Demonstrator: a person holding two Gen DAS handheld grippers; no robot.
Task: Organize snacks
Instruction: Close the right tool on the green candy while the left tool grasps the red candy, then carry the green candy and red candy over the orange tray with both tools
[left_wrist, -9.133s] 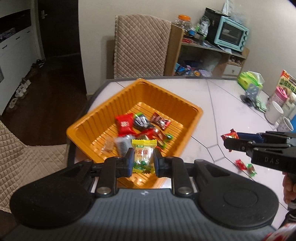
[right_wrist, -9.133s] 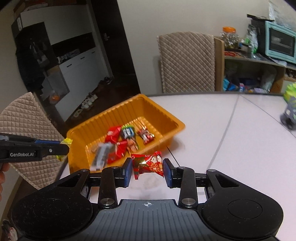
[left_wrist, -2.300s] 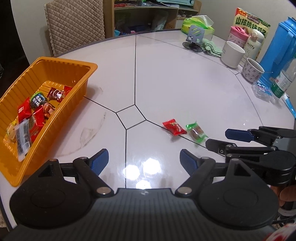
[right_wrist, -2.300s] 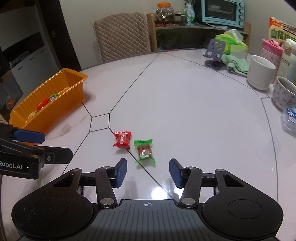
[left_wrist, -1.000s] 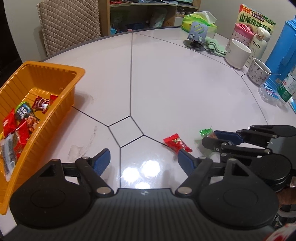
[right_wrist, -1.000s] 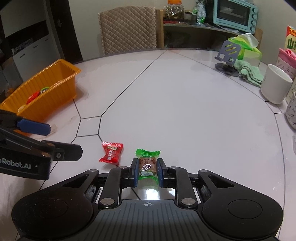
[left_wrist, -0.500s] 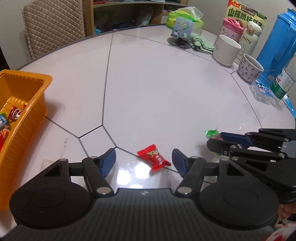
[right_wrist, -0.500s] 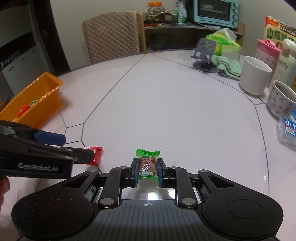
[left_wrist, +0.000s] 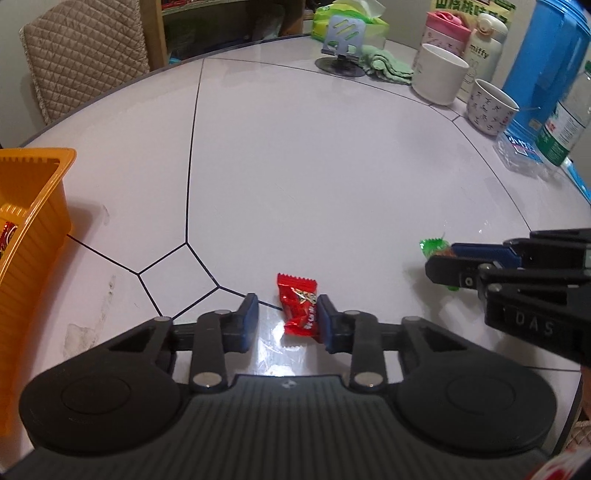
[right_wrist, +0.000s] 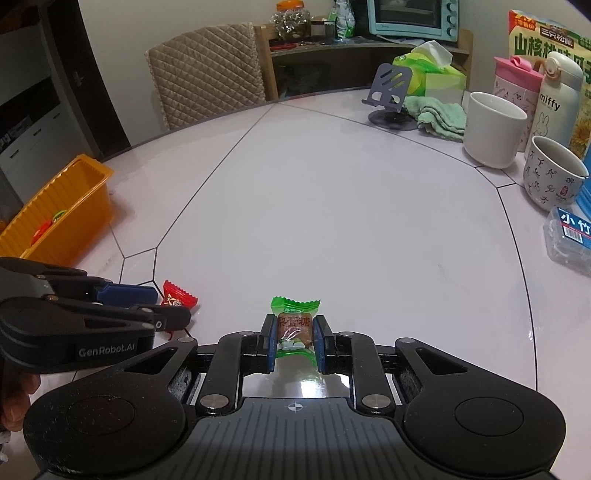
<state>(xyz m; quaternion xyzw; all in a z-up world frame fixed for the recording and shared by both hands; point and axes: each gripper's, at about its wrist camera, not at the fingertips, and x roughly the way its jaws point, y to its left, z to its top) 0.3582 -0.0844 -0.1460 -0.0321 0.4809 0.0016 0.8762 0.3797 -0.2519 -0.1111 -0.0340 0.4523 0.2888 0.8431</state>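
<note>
The left tool (left_wrist: 284, 321) has just been closing around the red candy (left_wrist: 300, 309) lying on the white bench (left_wrist: 332, 166); its right pad touches the wrapper, the left pad stands clear. The right tool (right_wrist: 294, 343) is clamped on the green candy (right_wrist: 294, 326), low over the bench. The orange tray (right_wrist: 70, 206) sits at the far left, cut off by the frame, with its snacks barely discernible.
</note>
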